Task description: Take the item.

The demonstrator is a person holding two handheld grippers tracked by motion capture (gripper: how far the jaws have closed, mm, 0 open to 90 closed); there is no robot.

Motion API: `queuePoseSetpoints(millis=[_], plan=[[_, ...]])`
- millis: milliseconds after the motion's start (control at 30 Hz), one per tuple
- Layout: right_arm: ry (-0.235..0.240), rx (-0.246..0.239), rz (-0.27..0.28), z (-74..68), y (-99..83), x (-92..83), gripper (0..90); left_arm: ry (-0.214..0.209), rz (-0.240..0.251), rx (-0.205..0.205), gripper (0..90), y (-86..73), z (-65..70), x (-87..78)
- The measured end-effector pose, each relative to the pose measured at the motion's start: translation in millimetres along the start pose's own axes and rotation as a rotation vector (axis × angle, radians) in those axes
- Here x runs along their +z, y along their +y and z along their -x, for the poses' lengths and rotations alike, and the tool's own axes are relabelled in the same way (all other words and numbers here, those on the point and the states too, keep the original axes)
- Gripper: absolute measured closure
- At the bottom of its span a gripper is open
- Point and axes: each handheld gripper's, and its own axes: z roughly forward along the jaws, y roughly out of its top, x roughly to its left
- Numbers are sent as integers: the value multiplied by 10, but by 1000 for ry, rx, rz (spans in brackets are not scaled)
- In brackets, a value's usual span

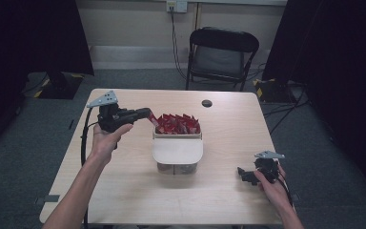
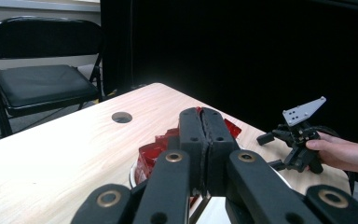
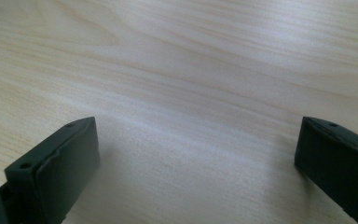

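A: Extraction step in hand. The left tool (image 1: 148, 116) is clamped flat on one red packet (image 1: 153, 119), held at the left rim of the container (image 1: 177, 155) that stands mid-counter (image 1: 124, 191). In the left gripper view the pads meet with a red edge (image 2: 198, 110) showing at their tips.

B: Location of the remaining stock?

A: The other red packets (image 1: 178, 124) stand upright and packed together in the rear section of the container. A white lid (image 1: 177, 149) covers the front section.

B: Status of the right tool (image 1: 242, 173)?

A: Jaws spread wide, nothing between them. It rests low on the counter near the right front corner, well apart from the container.

B: Requirement for the next move?

A: As judged from here: lift the held packet straight up until it is free of its neighbours, then carry it off to a bare part of the counter. Firm pressure is advisable, since a thin packet can slip from the pads.
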Motion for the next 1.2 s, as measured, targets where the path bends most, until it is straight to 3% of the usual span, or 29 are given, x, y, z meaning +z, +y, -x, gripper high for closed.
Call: queuePoseSetpoints(millis=[167, 1200], plan=[[0, 0, 0, 0, 0, 0, 0, 7, 5, 15, 887, 32, 10, -30], [1, 0, -1, -1, -1, -2, 0, 20, 60, 10, 887, 131, -7, -220]])
